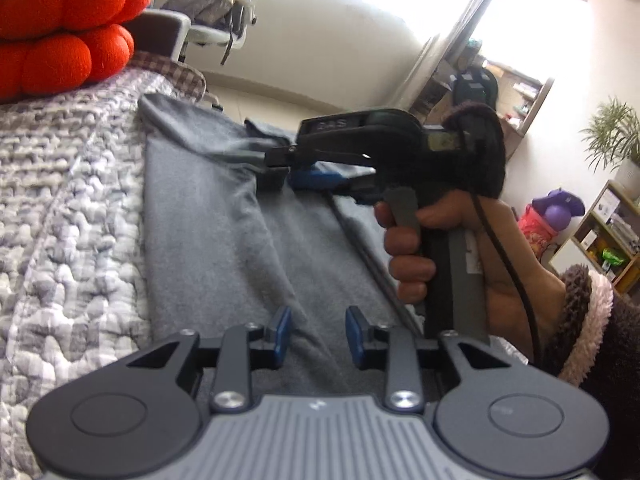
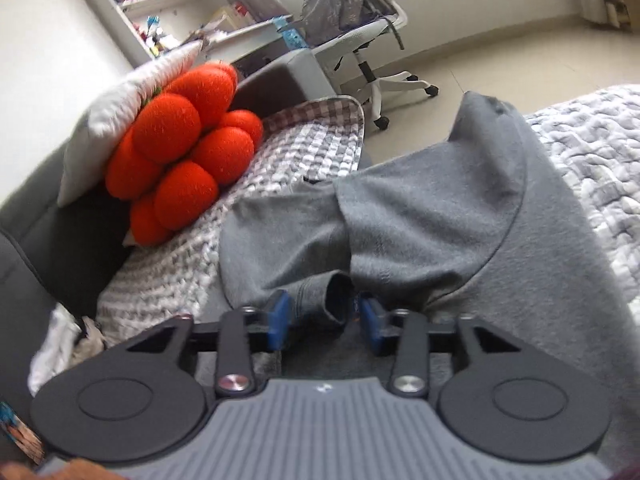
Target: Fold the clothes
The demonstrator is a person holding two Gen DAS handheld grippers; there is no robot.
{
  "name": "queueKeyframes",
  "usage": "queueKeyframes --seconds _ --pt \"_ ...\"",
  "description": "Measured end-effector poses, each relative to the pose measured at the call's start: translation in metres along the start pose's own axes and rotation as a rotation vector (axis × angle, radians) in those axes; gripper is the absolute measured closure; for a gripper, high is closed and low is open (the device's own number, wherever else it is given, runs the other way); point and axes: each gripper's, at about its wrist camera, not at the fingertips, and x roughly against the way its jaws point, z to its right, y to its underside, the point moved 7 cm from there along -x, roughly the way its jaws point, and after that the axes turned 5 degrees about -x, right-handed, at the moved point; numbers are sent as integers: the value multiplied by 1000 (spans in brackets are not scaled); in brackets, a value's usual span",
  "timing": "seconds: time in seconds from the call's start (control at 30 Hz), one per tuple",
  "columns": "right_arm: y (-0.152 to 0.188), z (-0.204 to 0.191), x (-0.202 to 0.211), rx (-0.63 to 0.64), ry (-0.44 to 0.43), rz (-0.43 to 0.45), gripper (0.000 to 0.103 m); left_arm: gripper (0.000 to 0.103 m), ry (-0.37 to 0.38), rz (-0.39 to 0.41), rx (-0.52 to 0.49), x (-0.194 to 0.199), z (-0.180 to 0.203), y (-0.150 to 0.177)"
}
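Now: right gripper (image 2: 325,322) jaws around grey garment (image 2: 420,216) sleeve cuff (image 2: 334,294); left gripper (image 1: 318,334) jaws apart, empty. Keep cuff pinched, lay flat on bed (image 2: 592,152).

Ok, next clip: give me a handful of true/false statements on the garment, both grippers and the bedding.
1. The grey garment lies on a quilted bedspread. True.
2. The left gripper is clamped on fabric. False: its jaws are apart, with nothing between them.
3. A sleeve cuff sits between the right gripper fingers. True.
4. The cushion by the pillow is blue. False: it is orange-red.
5. A jacket hangs on the office chair. True.
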Motion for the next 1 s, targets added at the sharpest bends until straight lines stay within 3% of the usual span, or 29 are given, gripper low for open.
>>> queueKeyframes --seconds 0.13,0.23,0.27,0.43,0.57,0.67,0.77,0.9,1.0 --pt "-10 -5 13 -39 -40 22 58 73 -19 43 22 6 -6 -6" --pt "-10 -23 8 47 -70 34 61 73 -38 38 23 5 -9 -5" --pt "-10 -29 4 78 -80 34 67 73 -45 22 14 3 -9 -4" --pt "6 -41 -21 208 -48 3 78 73 -45 -48 -48 -2 -9 9" --pt "26 -33 -33 240 20 -74 90 72 13 -78 -24 3 -14 13" --pt "29 -35 -24 239 31 -91 90 72 46 -93 -19 9 -15 17" --pt "31 -35 -12 194 18 -132 76 71 67 -108 -10 13 -13 20" --pt "31 -39 16 154 -35 -132 74 68 69 -126 -29 19 -5 25" --pt "34 -45 39 140 -76 -139 61 66 72 -144 -50 22 3 30"
